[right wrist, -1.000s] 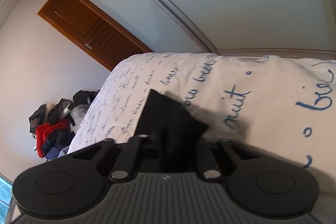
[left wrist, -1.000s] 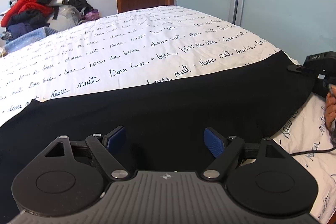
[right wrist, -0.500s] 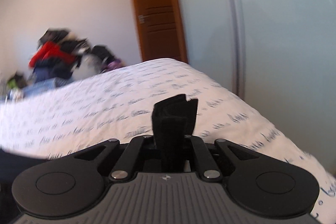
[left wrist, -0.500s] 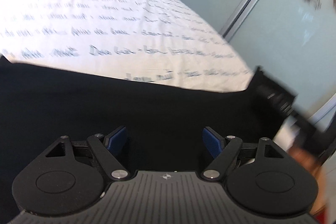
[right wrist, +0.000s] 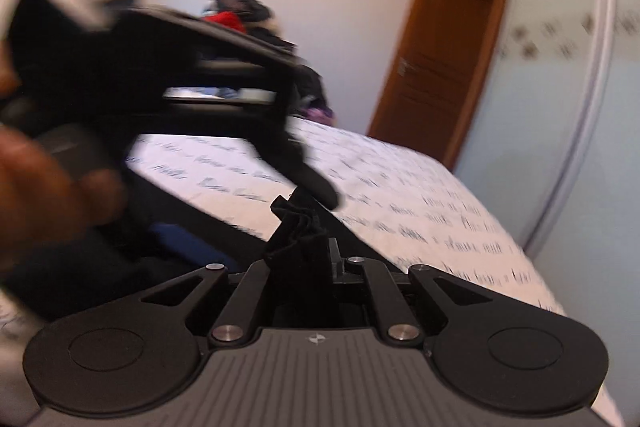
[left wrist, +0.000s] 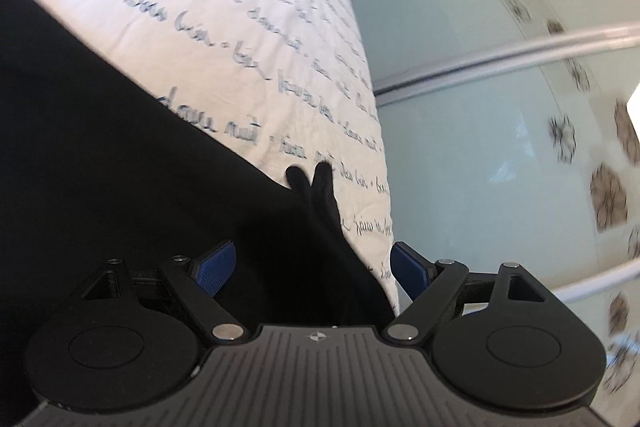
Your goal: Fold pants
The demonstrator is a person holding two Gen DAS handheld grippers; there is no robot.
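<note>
Two views differ: your right hand-held gripper (right wrist: pixel 308 251) pinches pants (right wrist: pixel 298 227); your left hand-held gripper (left wrist: pixel 312 267) gapes over the bed (left wrist: pixel 240 27).

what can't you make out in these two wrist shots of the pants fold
- Left wrist view: how far the black pants extend; the frame edge cuts them off.
- Right wrist view: the left tool is motion-blurred.
- Right wrist view: the right tool's pads, hidden by bunched fabric.

Black handheld grippers, blue-padded fingers

The left gripper (left wrist: pixel 310 269) has a ribbed grey-black body, round black side discs, silver pivot screws and blue ridged pads (left wrist: pixel 214 267). The right gripper (right wrist: pixel 316 259) looks built alike; its pads are hidden.
</note>
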